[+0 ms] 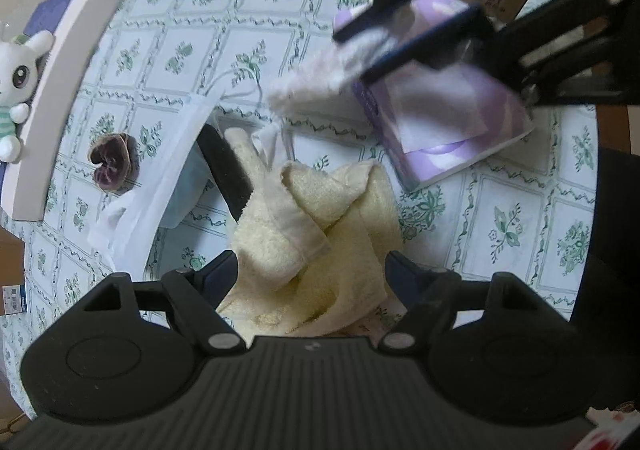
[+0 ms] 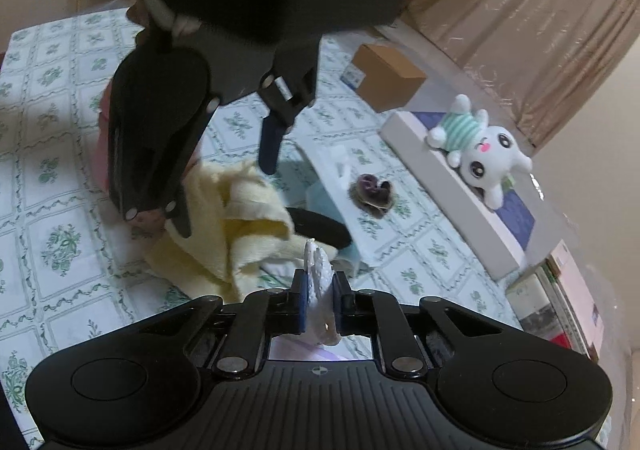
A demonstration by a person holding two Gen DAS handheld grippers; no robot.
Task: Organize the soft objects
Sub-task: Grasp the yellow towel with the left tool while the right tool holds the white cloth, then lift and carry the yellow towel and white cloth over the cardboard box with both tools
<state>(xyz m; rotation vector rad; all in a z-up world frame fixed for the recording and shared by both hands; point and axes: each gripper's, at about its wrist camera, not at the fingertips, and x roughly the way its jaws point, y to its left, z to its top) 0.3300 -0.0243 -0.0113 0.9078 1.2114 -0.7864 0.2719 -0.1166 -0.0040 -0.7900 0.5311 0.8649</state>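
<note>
A crumpled cream-yellow towel (image 1: 316, 226) lies on the floral tablecloth. My left gripper (image 1: 312, 270) is open, with its jaws on either side of the towel's near end; it also shows in the right wrist view (image 2: 228, 193) above the towel (image 2: 224, 226). My right gripper (image 2: 319, 286) is shut on a white fluffy cloth (image 2: 318, 270). In the left wrist view it (image 1: 348, 53) holds that cloth (image 1: 308, 81) above the table, over a purple tissue pack (image 1: 444, 117).
A white bunny plush (image 2: 480, 145) lies on a white-edged board (image 2: 448, 185). A purple scrunchie (image 1: 112, 161), a black oblong object (image 1: 228, 169), a white-and-blue fabric piece (image 1: 160, 185) and a cardboard box (image 2: 388, 77) sit on the tablecloth (image 1: 180, 49).
</note>
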